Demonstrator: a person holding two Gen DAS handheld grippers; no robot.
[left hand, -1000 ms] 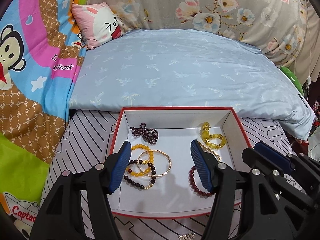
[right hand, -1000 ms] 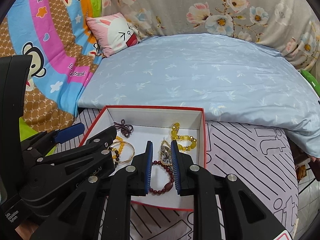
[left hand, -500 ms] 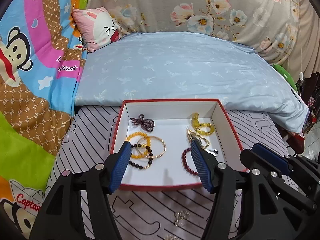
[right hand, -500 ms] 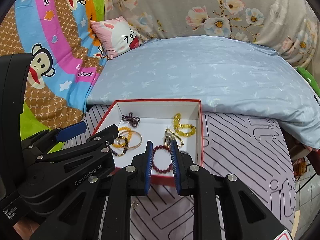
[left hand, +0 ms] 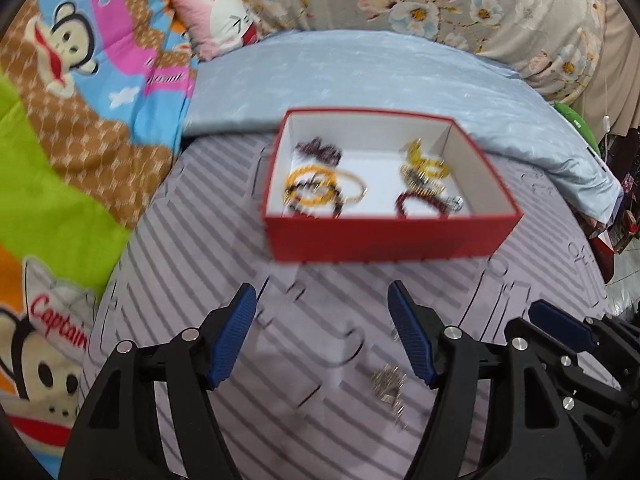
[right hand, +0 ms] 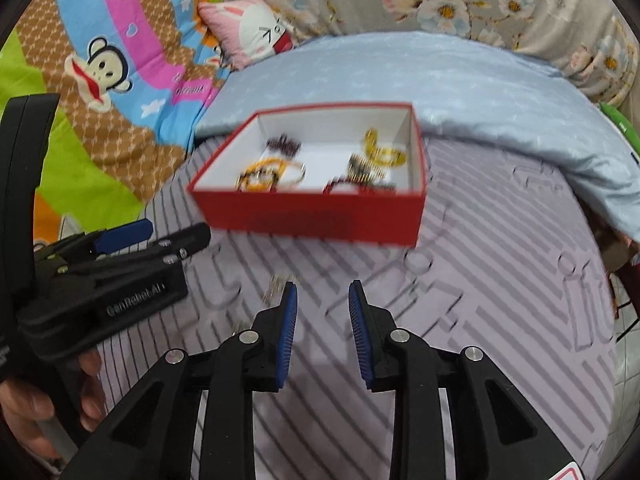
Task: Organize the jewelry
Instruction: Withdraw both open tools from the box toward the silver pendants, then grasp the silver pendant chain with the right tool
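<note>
The left claw sits at the bottom of the left view. Its blue pads stand wide apart, with nothing between them but the striped mat. They have just been opening a bit more. I think it is held low over the mat like this so it can go for the loose piece that is still out.

That loose piece is a small silver clump. It lies on the mat at the lower right of the left view, just beside the claw's right pad. It is shiny and knobbly, but too blurred to say what kind of jewelry it is.

The red box sits in the middle of the left view, on the mat and well apart from the claws. It is white inside. It holds yellow bead rings, a gold bangle, dark red beads and a dark purple bow shape, all a bit blurred. The box is there to keep the jewelry together.

The right claw is at the bottom middle of the right view. Its pads are a small way apart and have just been opening too, with nothing in between. The silver clump peeks out just left of its left pad.
</note>
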